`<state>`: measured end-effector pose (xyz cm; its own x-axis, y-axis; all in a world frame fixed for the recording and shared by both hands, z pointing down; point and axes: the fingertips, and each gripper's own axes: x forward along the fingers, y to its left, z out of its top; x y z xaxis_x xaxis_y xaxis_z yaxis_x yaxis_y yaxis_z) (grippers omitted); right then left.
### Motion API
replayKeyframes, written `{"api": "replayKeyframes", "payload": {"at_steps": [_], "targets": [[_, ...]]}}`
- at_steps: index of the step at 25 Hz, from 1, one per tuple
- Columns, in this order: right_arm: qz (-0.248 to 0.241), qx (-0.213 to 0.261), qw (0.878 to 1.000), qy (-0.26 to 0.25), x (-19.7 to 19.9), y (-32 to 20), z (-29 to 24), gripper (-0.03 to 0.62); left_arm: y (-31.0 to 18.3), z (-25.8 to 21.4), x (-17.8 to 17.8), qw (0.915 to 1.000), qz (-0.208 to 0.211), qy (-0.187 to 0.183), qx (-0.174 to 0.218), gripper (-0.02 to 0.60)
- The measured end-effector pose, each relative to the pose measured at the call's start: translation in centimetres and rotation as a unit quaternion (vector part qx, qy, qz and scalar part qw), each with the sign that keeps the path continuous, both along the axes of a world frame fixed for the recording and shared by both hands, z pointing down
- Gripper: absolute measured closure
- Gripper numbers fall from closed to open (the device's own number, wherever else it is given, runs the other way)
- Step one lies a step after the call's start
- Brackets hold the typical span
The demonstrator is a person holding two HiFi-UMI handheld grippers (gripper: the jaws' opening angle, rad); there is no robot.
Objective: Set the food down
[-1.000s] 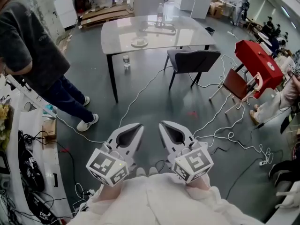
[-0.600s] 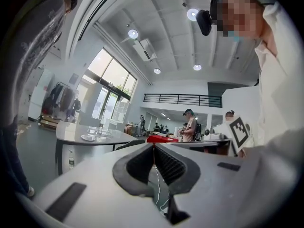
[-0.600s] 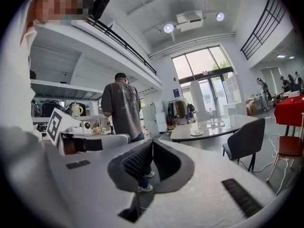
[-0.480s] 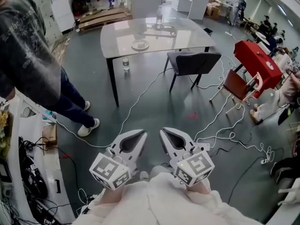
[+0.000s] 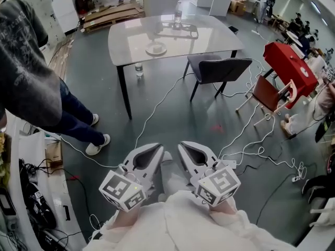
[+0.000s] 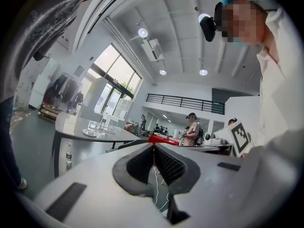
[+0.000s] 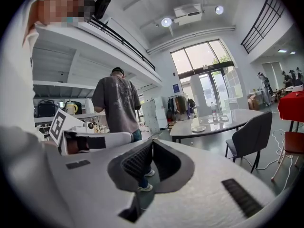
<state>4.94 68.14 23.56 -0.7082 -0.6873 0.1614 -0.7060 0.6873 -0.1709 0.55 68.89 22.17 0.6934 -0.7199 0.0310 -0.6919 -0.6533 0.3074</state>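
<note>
Head view: cables [image 5: 156, 109] cross the floor [image 5: 99, 82] before table [image 5: 209, 40] and chair [image 5: 220, 67].

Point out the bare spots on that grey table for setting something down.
Bare: the table's left half, left of the plate, and its right corner by the chair. Crowded: the far middle, around the clear items.

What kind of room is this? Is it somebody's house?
Probably not a house: it looks like a big open workspace or lab. White cables trail across the grey floor, a large table stands beside a chair, and a railed upper walkway runs under a high ceiling.
</note>
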Motion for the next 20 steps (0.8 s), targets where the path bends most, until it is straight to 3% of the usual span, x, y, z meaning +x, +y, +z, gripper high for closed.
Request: {"api": "replayKeyframes", "payload": {"at_steps": [10, 20], "targets": [[-0.028, -0.004, 1.000, -0.010, -0.4, -16.0, -0.2, 0.592, -15.4, 1.0, -0.5, 0.9993, -0.028, -0.009, -0.024, 0.563], [-0.052, 0.003, 0.999, -0.015, 1.3, -31.4, -0.9, 0.592, -30.9, -0.1, -1.0, 0.9971, -0.074, -0.015, -0.012, 0.563]]}}
